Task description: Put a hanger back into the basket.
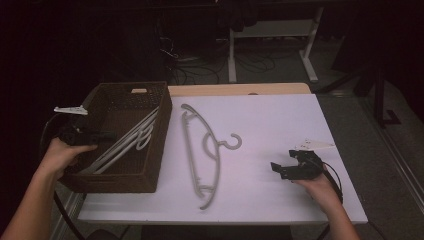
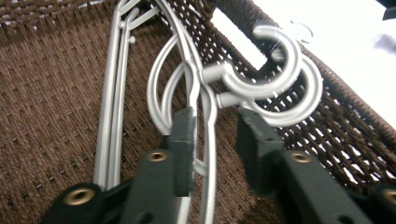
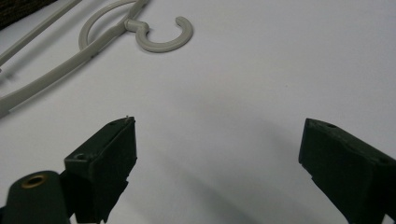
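A dark woven basket stands at the table's left end with two grey plastic hangers lying slantwise in it. My left gripper reaches into the basket from its left side. In the left gripper view the two hangers rest with their hooks against the basket wall, and the neck of one runs through the gap of my left gripper; the pads stand apart from it, open. A third grey hanger lies flat on the white table. To its right my right gripper is open and empty.
In the right gripper view the hook of the loose hanger lies ahead and to the left of my right gripper on the white tabletop. Beyond the table's far edge are cables on the floor and white desk legs.
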Motion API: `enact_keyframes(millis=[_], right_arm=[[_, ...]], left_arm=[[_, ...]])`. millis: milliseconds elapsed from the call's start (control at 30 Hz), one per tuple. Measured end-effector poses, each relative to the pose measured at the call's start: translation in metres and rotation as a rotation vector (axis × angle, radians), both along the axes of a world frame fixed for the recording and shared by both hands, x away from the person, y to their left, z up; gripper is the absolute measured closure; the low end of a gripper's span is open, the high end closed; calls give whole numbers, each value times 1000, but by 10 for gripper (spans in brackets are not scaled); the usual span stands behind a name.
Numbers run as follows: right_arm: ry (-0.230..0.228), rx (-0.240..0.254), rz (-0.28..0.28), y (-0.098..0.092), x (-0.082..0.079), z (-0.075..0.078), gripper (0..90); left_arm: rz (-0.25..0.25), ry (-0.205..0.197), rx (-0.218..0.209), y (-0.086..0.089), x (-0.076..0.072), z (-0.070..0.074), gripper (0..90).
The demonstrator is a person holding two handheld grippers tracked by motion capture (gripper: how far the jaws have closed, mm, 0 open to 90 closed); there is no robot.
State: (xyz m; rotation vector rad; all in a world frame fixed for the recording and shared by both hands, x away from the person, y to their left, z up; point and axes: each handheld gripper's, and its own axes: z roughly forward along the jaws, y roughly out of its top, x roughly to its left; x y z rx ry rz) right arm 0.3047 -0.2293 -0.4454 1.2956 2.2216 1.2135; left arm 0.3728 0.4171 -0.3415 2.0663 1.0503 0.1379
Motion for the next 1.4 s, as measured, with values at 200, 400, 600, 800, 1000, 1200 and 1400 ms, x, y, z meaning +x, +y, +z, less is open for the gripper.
enact_keyframes(millis=[200, 400, 600, 800, 1000, 1200, 1400], right_arm=[[2, 2, -4, 0, 1, 0, 106], [-1, 0, -2, 0, -1, 1, 106], [-4, 2, 2, -1, -1, 1, 106], [-10, 0, 7, 0, -1, 2, 106], [-10, -5, 12, 1, -1, 2, 106], [-14, 2, 14, -1, -1, 3, 106], [-14, 1, 18, 0, -2, 3, 106]], left_arm=[[-9, -48, -12, -13, -3, 15, 487], [-22, -103, -36, -47, -10, 33, 380], [-43, -151, -49, -88, -16, 47, 293], [-94, -184, -63, -137, -20, 57, 278], [-125, -202, -56, -180, -23, 57, 279], [-138, -199, -52, -232, -20, 45, 397], [-127, -164, -14, -264, -8, 15, 609]])
